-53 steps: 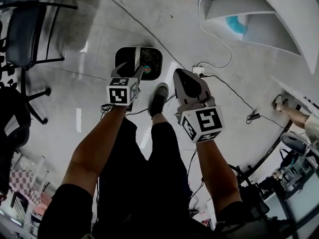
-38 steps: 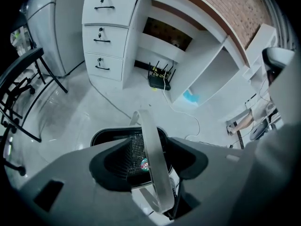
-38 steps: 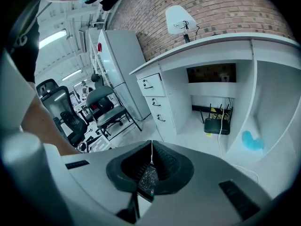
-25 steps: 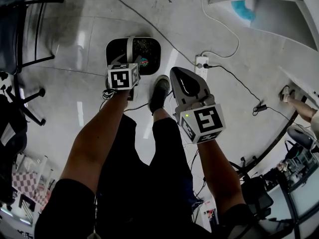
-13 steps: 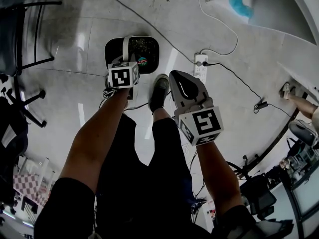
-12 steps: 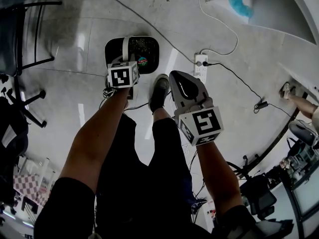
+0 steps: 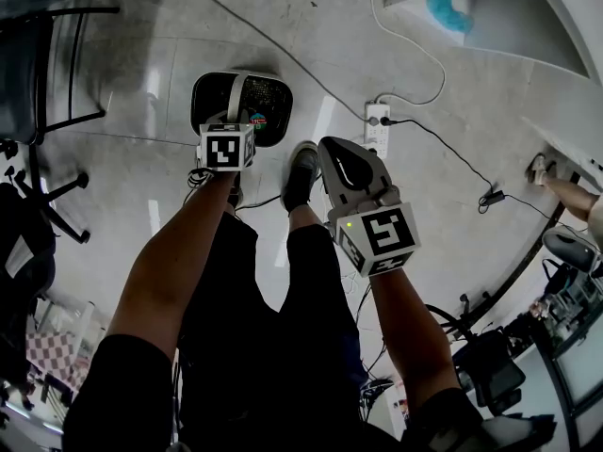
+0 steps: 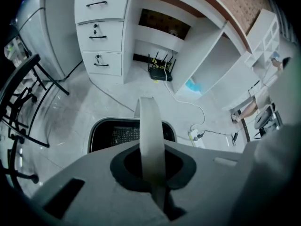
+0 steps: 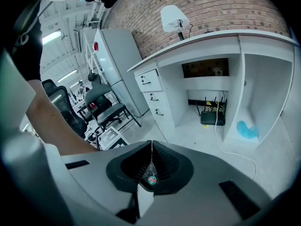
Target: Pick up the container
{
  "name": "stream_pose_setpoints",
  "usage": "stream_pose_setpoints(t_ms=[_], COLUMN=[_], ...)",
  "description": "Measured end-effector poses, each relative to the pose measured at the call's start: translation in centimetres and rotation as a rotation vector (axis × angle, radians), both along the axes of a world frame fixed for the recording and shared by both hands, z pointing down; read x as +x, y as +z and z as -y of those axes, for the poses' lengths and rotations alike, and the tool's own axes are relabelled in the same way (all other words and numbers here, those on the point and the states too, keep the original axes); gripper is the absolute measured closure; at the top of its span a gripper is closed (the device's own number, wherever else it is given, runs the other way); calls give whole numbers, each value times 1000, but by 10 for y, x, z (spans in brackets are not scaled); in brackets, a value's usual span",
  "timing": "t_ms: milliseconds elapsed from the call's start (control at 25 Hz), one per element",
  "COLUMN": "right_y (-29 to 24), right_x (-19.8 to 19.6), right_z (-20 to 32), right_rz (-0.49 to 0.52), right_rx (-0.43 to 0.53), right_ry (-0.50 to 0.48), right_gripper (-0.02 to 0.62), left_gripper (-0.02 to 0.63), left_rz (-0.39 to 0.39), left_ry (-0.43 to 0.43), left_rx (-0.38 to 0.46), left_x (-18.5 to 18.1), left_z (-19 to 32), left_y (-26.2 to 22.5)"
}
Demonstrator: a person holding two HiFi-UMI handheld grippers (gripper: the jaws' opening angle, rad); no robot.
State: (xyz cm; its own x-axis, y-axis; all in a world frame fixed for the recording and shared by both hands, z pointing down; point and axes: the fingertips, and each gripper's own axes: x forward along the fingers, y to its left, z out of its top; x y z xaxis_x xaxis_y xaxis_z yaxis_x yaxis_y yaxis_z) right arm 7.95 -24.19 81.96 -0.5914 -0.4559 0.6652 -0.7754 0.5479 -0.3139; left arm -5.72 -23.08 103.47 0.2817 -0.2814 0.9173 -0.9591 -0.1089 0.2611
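The container is a black mesh basket with a white hoop handle, and it is on the floor ahead of the person's feet. My left gripper is directly over it, shut on the handle. In the left gripper view the white handle runs up between the jaws, with the container below. Whether the container is off the floor I cannot tell. My right gripper hovers to the right of the container above a shoe, shut and holding nothing. Its jaws meet in a thin seam in the right gripper view.
A white power strip with cables lies on the floor right of the container. An office chair stands at the left. A white desk with drawers and a router is ahead. Another person's foot is at far right.
My left gripper has reached forward over the container and closed on its white handle. The container has shifted slightly left in the head view. The right gripper has barely moved.
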Motion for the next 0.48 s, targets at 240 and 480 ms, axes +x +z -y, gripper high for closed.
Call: stream_pose_setpoints(t_ms=[240, 480], right_y=[-20, -52], right_x=[-4, -12], right_z=[4, 10], right_rz=[15, 28], right_rx=[29, 53], right_ry=[10, 14], right_gripper=[588, 588], left_gripper=[597, 597], left_rz=[5, -27], left_ry=[42, -28], left_rx=[34, 68], left_x=[-12, -30], left_z=[-5, 1], left_y=[-39, -96])
